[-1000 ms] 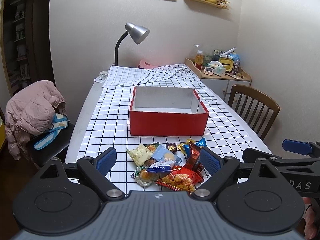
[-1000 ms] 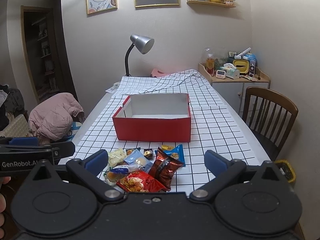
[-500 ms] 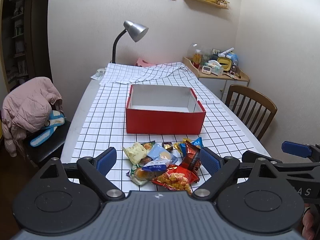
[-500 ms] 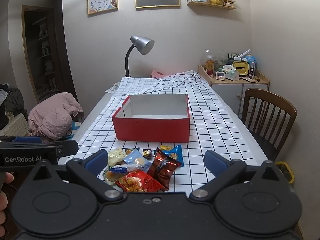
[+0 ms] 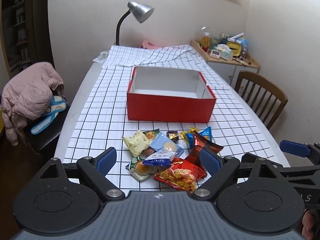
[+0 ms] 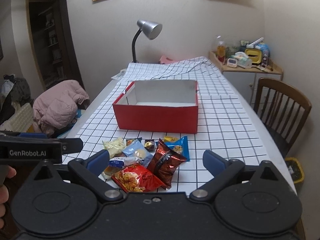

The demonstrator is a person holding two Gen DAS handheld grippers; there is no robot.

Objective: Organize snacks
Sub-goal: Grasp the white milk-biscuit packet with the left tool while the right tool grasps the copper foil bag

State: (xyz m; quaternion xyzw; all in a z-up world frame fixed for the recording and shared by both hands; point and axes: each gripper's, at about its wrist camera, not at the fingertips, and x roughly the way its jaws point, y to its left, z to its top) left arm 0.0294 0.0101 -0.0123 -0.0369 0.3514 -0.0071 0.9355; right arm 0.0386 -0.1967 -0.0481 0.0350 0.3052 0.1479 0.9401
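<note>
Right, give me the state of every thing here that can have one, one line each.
red box: open, no lid on it, no snacks visible inside.
snack packets: sealed, heaped on the tablecloth in front of the box.
left gripper: open, holding nothing.
right gripper: open, holding nothing.
desk lamp: looks unlit.
tablecloth: flat near the box, rumpled at the far end.

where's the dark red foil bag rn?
In the right wrist view the dark red foil bag lies on the checked cloth, right side of the snack pile, overlapping the blue cookie packet, near side of the red box.
</note>
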